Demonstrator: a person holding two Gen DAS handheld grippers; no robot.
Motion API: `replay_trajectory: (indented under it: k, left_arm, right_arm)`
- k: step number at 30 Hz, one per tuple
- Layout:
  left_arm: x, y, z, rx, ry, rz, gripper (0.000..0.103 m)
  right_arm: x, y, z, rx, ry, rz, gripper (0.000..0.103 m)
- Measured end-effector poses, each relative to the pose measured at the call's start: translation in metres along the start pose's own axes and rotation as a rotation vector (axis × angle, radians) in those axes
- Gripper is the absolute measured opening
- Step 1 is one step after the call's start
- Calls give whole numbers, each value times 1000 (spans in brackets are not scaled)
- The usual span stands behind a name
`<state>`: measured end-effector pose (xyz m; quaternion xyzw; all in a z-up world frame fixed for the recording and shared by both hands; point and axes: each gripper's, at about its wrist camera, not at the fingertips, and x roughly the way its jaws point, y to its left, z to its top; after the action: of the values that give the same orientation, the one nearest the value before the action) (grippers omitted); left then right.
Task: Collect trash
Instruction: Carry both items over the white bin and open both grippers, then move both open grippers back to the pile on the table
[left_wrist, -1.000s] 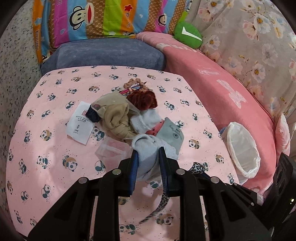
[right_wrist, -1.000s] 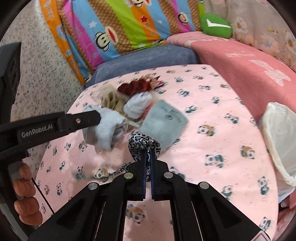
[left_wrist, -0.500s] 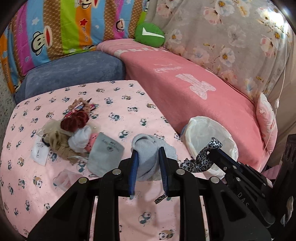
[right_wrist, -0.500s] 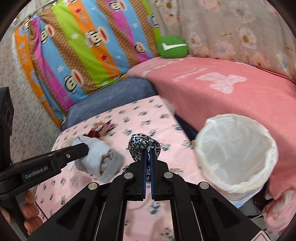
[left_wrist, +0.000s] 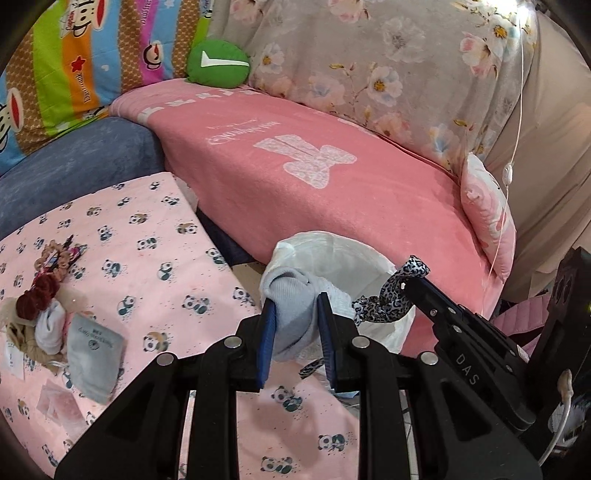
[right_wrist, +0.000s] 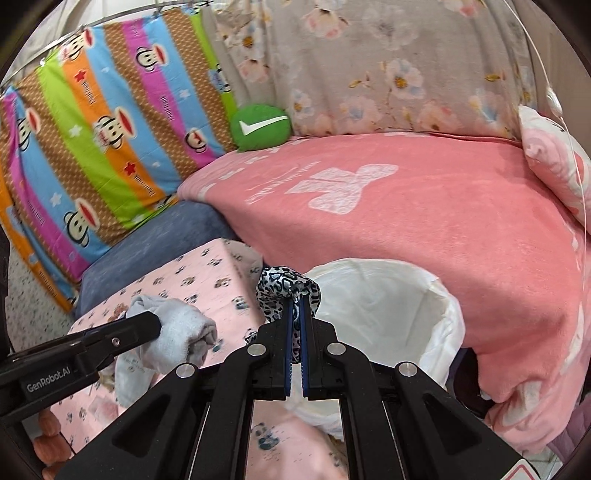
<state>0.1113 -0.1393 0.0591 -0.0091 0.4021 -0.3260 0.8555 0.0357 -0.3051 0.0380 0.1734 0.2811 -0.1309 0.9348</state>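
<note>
Jaws pinch grey sock (left_wrist: 295, 314) and leopard strip (right_wrist: 286, 291) beside bin (right_wrist: 443, 314).

Looking like a lived-in home, a bedroom or sitting corner. Showing a couch or bed draped in a pink blanket (right_wrist: 424, 221), a floral sheet (right_wrist: 369, 66) hanging behind it, a striped cartoon-monkey quilt (right_wrist: 103, 140) leaning at the left, a round green cushion (right_wrist: 259, 126) sitting in the corner. Holding a low table under a pink panda-print cloth (left_wrist: 155, 251), a white-lined waste bin (right_wrist: 424, 317) standing beside it on the floor.
</note>
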Motion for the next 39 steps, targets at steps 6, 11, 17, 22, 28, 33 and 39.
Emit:
replay_trajectory:
  k: [6,11,17,22,28,33,39]
  left_arm:
    - [24,-27,14,22,12,-65,25]
    - [28,-31,23,9,-10,-56,57]
    - [14,-14,22,-29,-51,15,71]
    - [-3,12,9,-76,-68,89,78]
    - [-24,54,-16,-133,-65,188,81]
    - [-42,96,-41,-199,-50,270,88]
    - [-57,148,-73,-281,-16,366,88]
  right_arm:
    - [9,-25,9,40,-4,-29,5]
    - [11,-32,14,64,-17,-63,24]
    - [4,-28,14,56,-39,-80,46]
    - [-5,-11,9,38,-42,-57,58]
    - [-10,25,-4,-14,-22,-9,65]
    - [-6,63,-22,-74,23,39,67]
    - [-1,106,-45,-137,67,87,71]
